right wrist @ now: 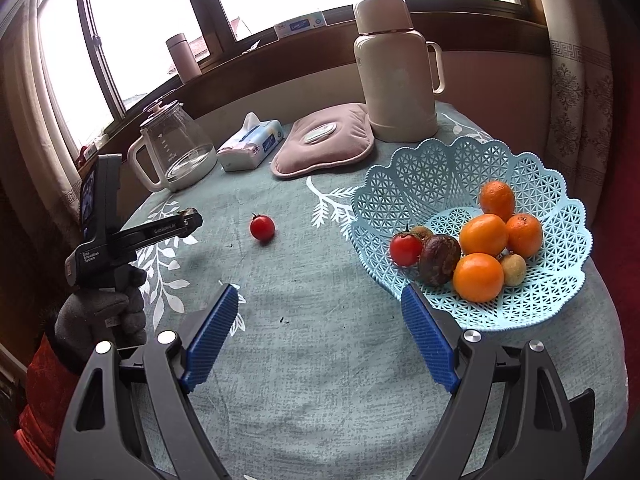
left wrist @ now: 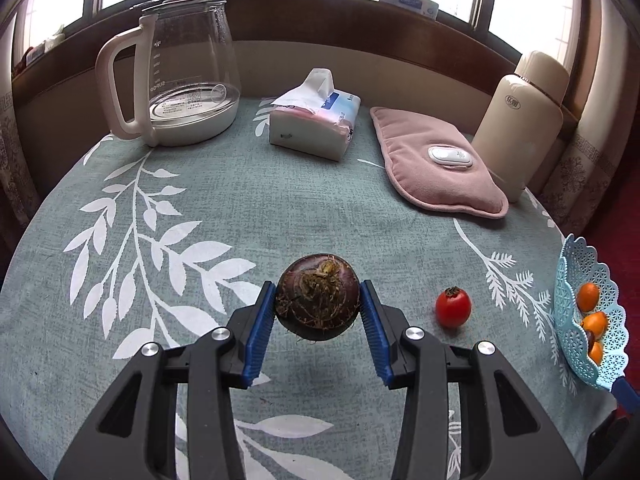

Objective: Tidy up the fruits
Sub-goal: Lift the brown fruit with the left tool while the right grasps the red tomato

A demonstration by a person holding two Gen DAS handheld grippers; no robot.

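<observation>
Gripping a dark purple, rooty water chestnut (left wrist: 317,297) between its blue pads, the left gripper (left wrist: 318,312) holds it clear above the grey-green leaf-print tablecloth (left wrist: 240,208); the jaws stand fairly narrow, pressed on either side of it. In the left wrist view, one loose cherry tomato (left wrist: 453,307) lies on the cloth at about 3 o'clock from the held chestnut, well apart from it. Past it, at the far 3 o'clock edge, sits the pale blue lattice basket (left wrist: 576,256).

Between the gripper and the basket only that tomato lies on the cloth. At 12 o'clock, well beyond, stand four household items in a row: one glass kettle (left wrist: 180,68) at 11, one tissue pack (left wrist: 316,120) at 12, one pink heat pad (left wrist: 436,164) at 1, and one cream thermos jug (left wrist: 524,116) at 2.

In the right wrist view, the right gripper (right wrist: 316,340) hovers over bare cloth with its jaws spread wide and nothing between them. The basket (right wrist: 440,168) lies at its 1 o'clock, just beyond the right-hand pad. Inside I count four oranges (right wrist: 483,234), one cherry tomato (right wrist: 406,249), one dark chestnut (right wrist: 439,259), and one small tan fruit (right wrist: 513,269); a further brownish piece behind the tomato is too hidden to name. A gloved hand (right wrist: 104,312) at 9 o'clock carries the left tool.
</observation>
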